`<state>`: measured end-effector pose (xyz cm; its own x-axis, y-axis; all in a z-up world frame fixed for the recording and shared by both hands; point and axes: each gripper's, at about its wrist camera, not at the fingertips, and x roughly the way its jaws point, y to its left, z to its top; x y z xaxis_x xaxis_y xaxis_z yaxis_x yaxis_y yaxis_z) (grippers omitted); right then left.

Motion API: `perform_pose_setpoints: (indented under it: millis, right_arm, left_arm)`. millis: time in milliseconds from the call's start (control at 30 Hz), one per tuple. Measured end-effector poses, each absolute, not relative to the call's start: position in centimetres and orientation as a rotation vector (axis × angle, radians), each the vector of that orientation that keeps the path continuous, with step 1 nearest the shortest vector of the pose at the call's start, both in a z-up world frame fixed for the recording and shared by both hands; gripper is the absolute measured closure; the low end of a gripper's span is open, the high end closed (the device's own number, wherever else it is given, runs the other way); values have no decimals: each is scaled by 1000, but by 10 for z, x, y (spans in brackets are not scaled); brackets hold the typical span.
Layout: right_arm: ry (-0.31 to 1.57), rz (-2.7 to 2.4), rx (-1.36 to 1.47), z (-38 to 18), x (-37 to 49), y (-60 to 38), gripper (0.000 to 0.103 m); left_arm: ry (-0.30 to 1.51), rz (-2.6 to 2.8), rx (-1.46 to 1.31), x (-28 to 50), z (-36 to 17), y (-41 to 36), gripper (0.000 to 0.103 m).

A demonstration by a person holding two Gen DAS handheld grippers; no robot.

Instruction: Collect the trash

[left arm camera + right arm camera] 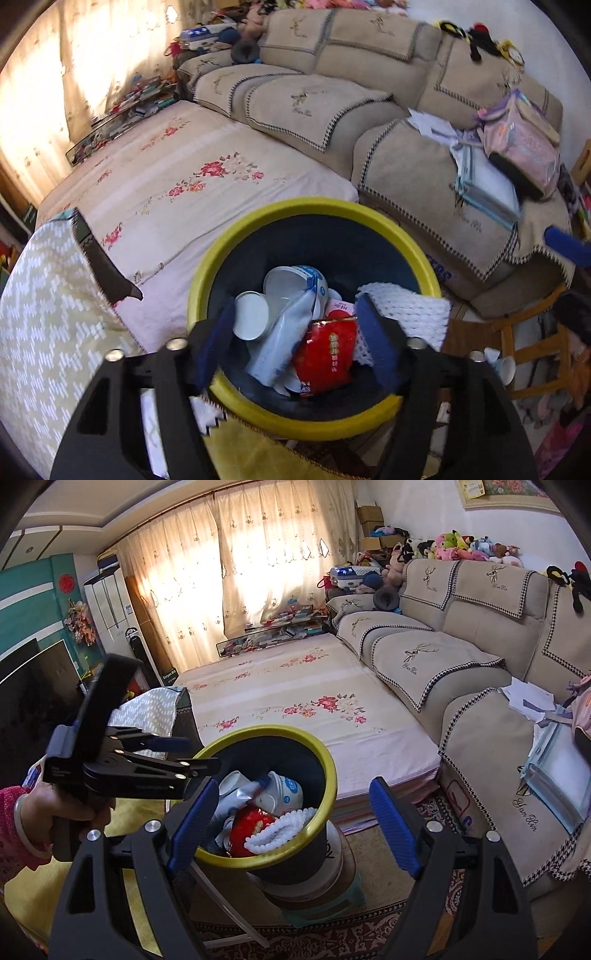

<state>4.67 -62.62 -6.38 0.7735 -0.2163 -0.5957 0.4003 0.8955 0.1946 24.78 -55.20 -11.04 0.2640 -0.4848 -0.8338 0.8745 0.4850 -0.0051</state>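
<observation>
Sofa behind bin (brimful), left tongs open above.

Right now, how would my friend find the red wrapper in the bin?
Find the yellow-rimmed bin standing beside the flowered mattress. Look inside, among the white cups and the silver pouch. The red wrapper is the only bright red thing, printed with gold writing.
</observation>
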Motion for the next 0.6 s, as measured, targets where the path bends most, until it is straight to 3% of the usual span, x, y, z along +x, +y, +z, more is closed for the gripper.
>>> perform_pose_setpoints:
  millis: [67,200,600]
  right_arm:
    - [600,-331,319,-63,47,-624,24]
    - [600,-305,306,-61,47,-613,23]
    - [537,-111,191,-21,42,-519,10]
  left_arm:
    - [847,-959,478,243,-95,-533,25]
    - [747,-897,398,220,-59,-480,6]
    - [565,-434,220,125,9,-242,5]
